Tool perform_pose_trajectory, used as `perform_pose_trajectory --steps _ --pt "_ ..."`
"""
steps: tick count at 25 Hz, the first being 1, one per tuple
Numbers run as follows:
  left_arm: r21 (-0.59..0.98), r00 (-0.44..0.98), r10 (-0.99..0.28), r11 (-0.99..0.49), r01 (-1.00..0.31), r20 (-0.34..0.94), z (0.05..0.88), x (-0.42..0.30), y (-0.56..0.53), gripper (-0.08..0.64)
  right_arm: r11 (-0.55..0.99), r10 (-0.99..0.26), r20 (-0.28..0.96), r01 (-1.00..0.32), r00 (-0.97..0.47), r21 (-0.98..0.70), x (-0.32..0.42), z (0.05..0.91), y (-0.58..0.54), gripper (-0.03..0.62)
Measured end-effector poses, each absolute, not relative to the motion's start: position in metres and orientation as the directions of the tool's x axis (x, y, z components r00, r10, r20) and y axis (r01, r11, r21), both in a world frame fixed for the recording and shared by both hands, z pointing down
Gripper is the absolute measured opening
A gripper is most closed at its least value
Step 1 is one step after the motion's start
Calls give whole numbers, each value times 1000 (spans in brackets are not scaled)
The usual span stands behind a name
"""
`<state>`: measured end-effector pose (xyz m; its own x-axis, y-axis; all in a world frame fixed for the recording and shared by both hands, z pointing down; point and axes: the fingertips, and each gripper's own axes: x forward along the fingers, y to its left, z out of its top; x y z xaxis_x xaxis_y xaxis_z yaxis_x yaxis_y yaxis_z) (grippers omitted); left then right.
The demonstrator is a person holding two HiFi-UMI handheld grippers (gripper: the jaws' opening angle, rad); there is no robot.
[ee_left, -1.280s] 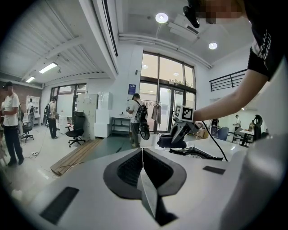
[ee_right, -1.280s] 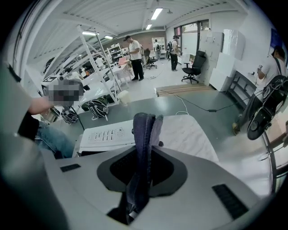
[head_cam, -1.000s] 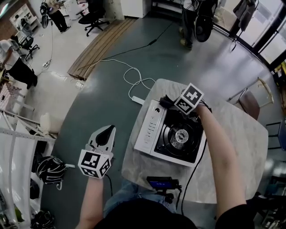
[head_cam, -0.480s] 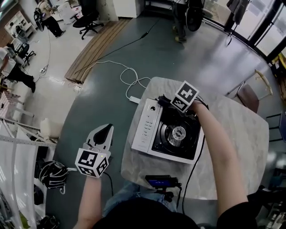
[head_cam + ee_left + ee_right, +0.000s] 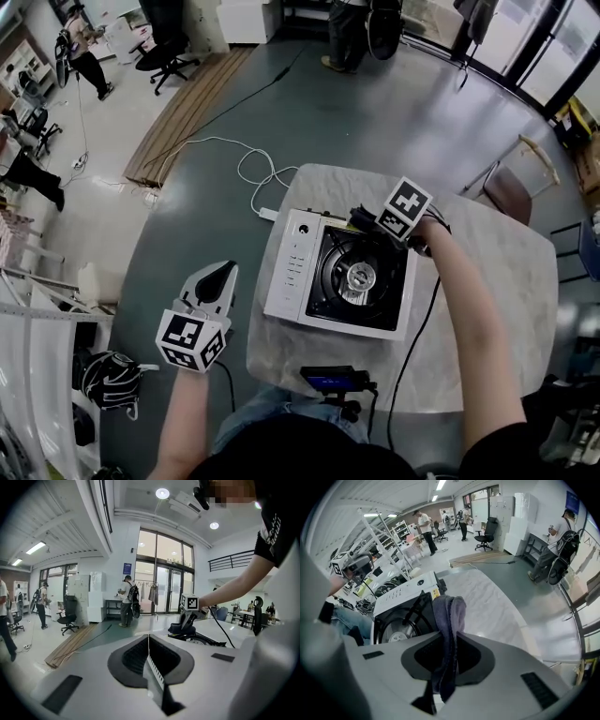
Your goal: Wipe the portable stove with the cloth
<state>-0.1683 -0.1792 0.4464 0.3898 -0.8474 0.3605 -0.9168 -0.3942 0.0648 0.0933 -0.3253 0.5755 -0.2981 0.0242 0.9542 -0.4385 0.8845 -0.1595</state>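
A white portable stove with a black burner top stands on the round marble table. My right gripper is at the stove's far edge, shut on a dark grey cloth that hangs folded between its jaws, over the stove's back corner. Off the table to the left, my left gripper is held over the floor, jaws shut with nothing between them. In the left gripper view the right gripper and the cloth show on the stove.
A white cable and power strip lie on the floor behind the table. A phone on a small stand sits at the table's near edge. A black cord runs across the table. A chair stands at right. People stand far off.
The right gripper with the cloth has shifted a little right along the stove's far edge. The left gripper has stayed in place. The head camera has tilted.
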Motion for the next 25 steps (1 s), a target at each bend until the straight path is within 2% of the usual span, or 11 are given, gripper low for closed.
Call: perform_pose_trajectory --steps 10,18,22,25 --pt "53 442 -817 -456 -888 372 445 -149 -188 15 833 -89 971 -552 -223 -50 163 580 -346 75" --pt "67 441 -816 -450 -890 375 450 -147 -188 15 614 -178 885 -751 -431 -243 189 561 -353 75" --pt "70 448 -814 -456 -887 370 453 -145 -188 15 560 -264 793 -756 -549 -337 190 525 -347 75" --pt "73 452 -816 -458 -886 361 452 -144 -190 15 566 -310 755 -750 -578 -342 192 501 -337 75"
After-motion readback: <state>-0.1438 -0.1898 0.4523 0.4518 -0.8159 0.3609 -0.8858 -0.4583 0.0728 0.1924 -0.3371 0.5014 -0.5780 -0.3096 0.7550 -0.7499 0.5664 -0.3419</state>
